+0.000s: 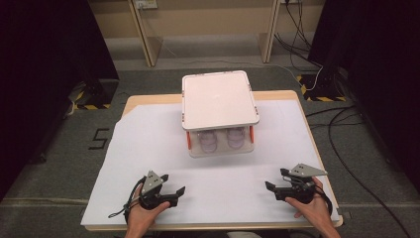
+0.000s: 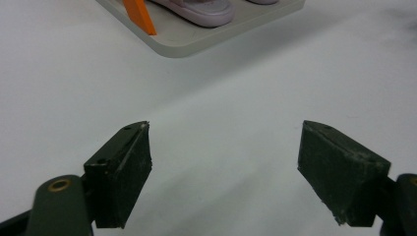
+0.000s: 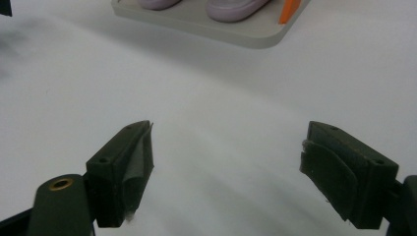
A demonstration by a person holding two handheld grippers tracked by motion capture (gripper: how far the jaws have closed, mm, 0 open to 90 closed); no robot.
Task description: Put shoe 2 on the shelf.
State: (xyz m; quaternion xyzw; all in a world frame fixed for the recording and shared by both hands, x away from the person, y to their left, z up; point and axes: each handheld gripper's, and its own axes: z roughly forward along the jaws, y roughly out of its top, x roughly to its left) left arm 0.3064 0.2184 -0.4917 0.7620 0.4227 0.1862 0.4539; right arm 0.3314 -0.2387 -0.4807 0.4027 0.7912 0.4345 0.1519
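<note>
Both hands come in over the near edge of the table (image 1: 148,141), which is covered by a white sheet. The left hand (image 1: 141,215) rests near the near-left corner and holds the left gripper (image 1: 177,193) low and roughly level, aimed toward the middle of the table and a little to the right. The right hand (image 1: 313,210) sits near the near-right corner with the right gripper (image 1: 271,188) also low and level, aimed left and slightly away from the person. The two grippers face each other, well apart.

In the left gripper view its fingers (image 2: 120,172) stand wide apart with nothing between them, just bare white sheet. In the right gripper view its fingers (image 3: 123,172) are likewise spread wide and hold nothing.

The clear storage box (image 1: 220,144) stands at the middle of the table, toward the far edge, well apart from both grippers. Its white lid (image 1: 219,99) is on and lies flat, its long axis running from the near edge to the far edge. Orange latches (image 1: 188,139) show at the sides, and pale purple round pieces (image 1: 209,144) lie inside behind the clear near wall.
</note>
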